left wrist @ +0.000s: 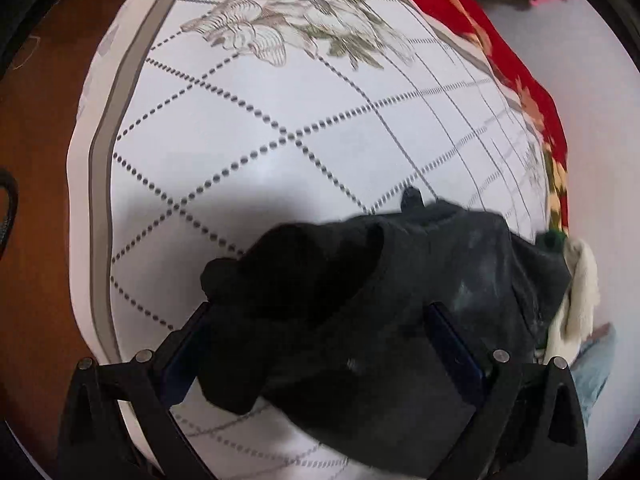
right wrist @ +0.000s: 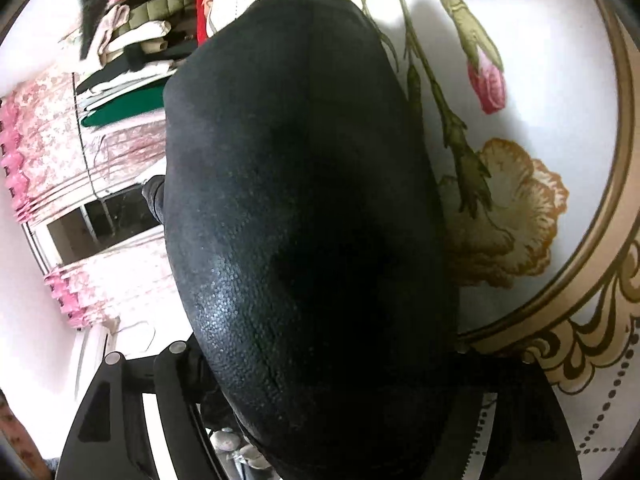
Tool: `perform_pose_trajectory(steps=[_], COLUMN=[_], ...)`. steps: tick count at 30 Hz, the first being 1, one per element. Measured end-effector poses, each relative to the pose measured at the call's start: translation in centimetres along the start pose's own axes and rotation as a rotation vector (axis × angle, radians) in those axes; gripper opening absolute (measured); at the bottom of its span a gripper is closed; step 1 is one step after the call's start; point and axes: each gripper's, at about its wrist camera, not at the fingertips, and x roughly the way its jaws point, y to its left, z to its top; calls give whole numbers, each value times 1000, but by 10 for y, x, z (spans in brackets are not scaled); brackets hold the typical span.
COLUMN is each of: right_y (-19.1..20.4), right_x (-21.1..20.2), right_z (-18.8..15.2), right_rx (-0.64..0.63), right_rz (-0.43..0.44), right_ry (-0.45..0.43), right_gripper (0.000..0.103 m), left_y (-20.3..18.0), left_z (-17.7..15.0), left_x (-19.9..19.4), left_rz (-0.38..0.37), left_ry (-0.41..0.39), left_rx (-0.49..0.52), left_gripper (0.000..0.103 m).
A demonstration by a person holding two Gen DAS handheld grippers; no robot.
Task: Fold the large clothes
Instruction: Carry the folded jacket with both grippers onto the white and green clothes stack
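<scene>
Near the bottom of the left wrist view, the left hand-held gripper (left wrist: pixel 320 344) sits spread wide with the dark garment (left wrist: pixel 360 300) bunched between its fingers, over the white floral bedsheet (left wrist: pixel 280 120). In the right wrist view that dark garment (right wrist: pixel 304 200) covers the right hand-held gripper (right wrist: pixel 320 400), so can't tell its state; stacked clothes (right wrist: pixel 132 60) lie far left.

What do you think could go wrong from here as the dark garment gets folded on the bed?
The dark garment is bunched between the left gripper's wide-set fingers, so it may slip free or fold crooked. It also fills the right wrist view, hiding the right gripper's grip, so the next move is half blind. The cream cloth lies right beside it on the bedsheet and could get dragged in.
</scene>
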Motion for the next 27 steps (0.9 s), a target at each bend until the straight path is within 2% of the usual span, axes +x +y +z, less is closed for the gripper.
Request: perform_pose_trajectory(steps=[2, 5, 11, 15, 16, 17, 18, 20, 23, 27], right_y=[1, 10, 36, 50, 54, 59, 63, 69, 85, 111], right_x=[-13, -20, -16, -10, -8, -6, -5, -5, -1, -7], right_z=[-5, -15, -25, -26, -26, -25, -25, -24, -19, -16], right_rx=[2, 38, 42, 34, 31, 23, 18, 11, 8, -8], right_rz=[4, 44, 161, 191, 194, 192, 187, 191, 206, 223], right_ry=[-22, -55, -69, -72, -69, -68, -71, -74, -107, -159], right_gripper=[63, 54, 50, 50, 50, 50, 50, 50, 49, 49], left_y=[-2, -2, 11, 2, -1, -5, -10, -20, -36, -62], left_z=[2, 3, 3, 14, 18, 22, 26, 36, 48, 61], left_x=[-4, -19, -32, -19, -19, -21, -20, -22, -30, -44], left_rz=[-5, -17, -98, -215, -239, -238, -220, -217, -239, -265], left_ry=[-24, -31, 9, 14, -7, -26, -39, -66, -75, -66], left_rx=[6, 27, 5, -9, -2, 4, 15, 55, 125, 188], left_gripper=[103, 102, 102, 102, 90, 69, 63, 41, 30, 27])
